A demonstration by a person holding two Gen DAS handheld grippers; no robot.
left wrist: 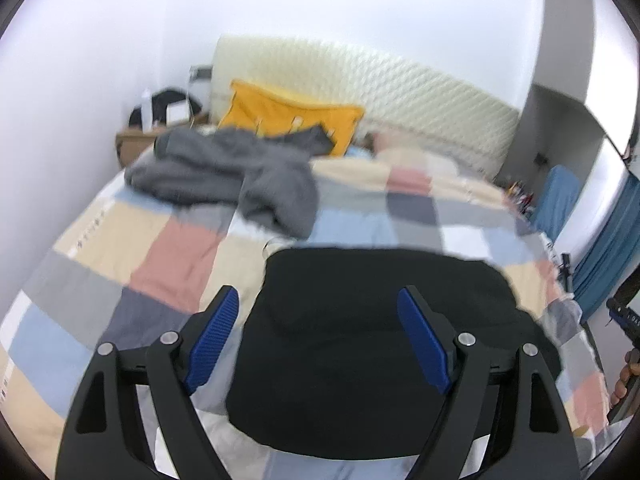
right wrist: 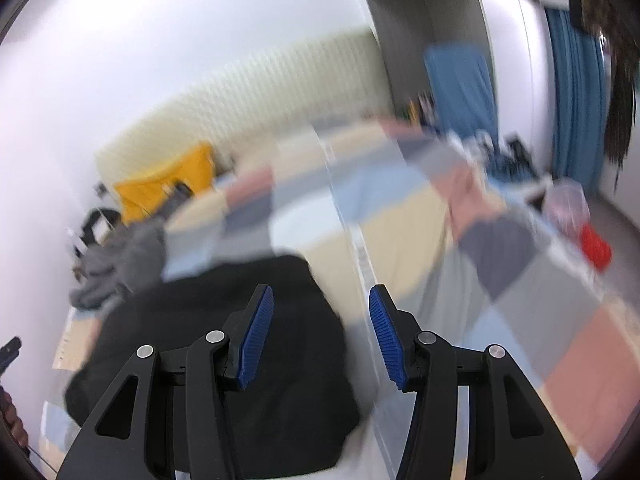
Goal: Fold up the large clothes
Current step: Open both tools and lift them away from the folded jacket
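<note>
A folded black garment [left wrist: 372, 340] lies flat on the patchwork bed cover [left wrist: 132, 248] near the foot of the bed. My left gripper [left wrist: 320, 300] hangs above it, open and empty, blue pads wide apart. A crumpled grey garment [left wrist: 224, 172] lies further up the bed by a yellow cloth [left wrist: 288, 114]. In the right wrist view the black garment [right wrist: 256, 344] is below and left of my right gripper [right wrist: 320, 300], which is open and empty. The grey garment [right wrist: 120, 264] shows at the left. Both views are blurred.
A cream padded headboard [left wrist: 400, 84] stands against the white wall. A wooden bedside table [left wrist: 136, 140] with dark items is at the far left. Blue curtains [right wrist: 576, 92] and a red object [right wrist: 596, 248] on the floor lie to the right of the bed.
</note>
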